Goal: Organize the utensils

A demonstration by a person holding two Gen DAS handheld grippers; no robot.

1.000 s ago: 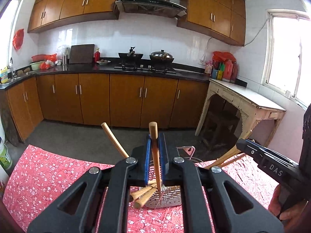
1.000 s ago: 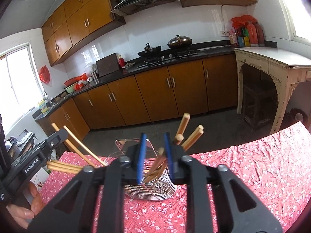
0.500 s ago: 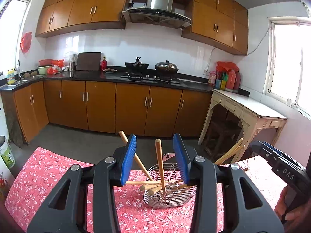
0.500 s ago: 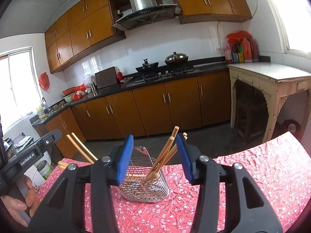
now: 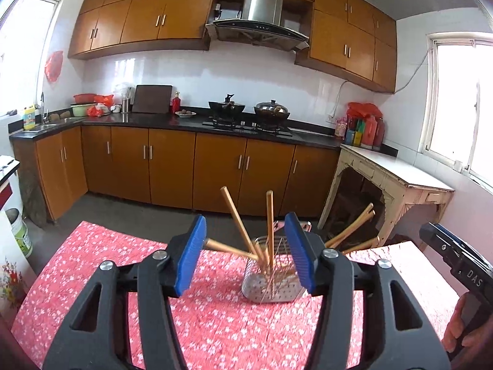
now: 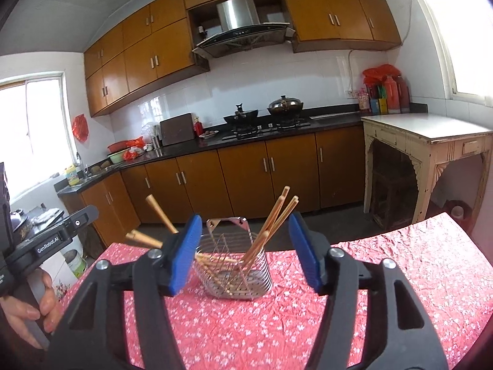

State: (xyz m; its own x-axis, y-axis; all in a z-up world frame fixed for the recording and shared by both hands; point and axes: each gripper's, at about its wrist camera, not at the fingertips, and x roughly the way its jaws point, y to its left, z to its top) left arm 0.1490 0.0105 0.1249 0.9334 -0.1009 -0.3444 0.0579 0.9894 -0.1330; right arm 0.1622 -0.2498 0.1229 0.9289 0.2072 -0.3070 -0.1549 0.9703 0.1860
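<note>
A metal wire utensil holder (image 5: 271,283) stands on the red floral tablecloth (image 5: 92,265); it also shows in the right wrist view (image 6: 237,274). Several wooden chopsticks (image 5: 270,222) stick out of it at different angles, also seen in the right wrist view (image 6: 274,219). My left gripper (image 5: 245,254) is open and empty, held back from the holder on its near side. My right gripper (image 6: 245,251) is open and empty, also drawn back from the holder. The holder sits between the blue pads (image 5: 189,257) in each view.
The cloth-covered table (image 6: 400,265) ends just behind the holder, with the kitchen floor beyond. Brown cabinets and a black counter (image 5: 185,123) line the far wall. A worn white side table (image 6: 431,135) stands at the right. Each hand-held gripper shows at the other view's edge.
My left gripper let go of a chopstick, which now stands in the holder. Both grippers opened wide and pulled back and up from the holder.
</note>
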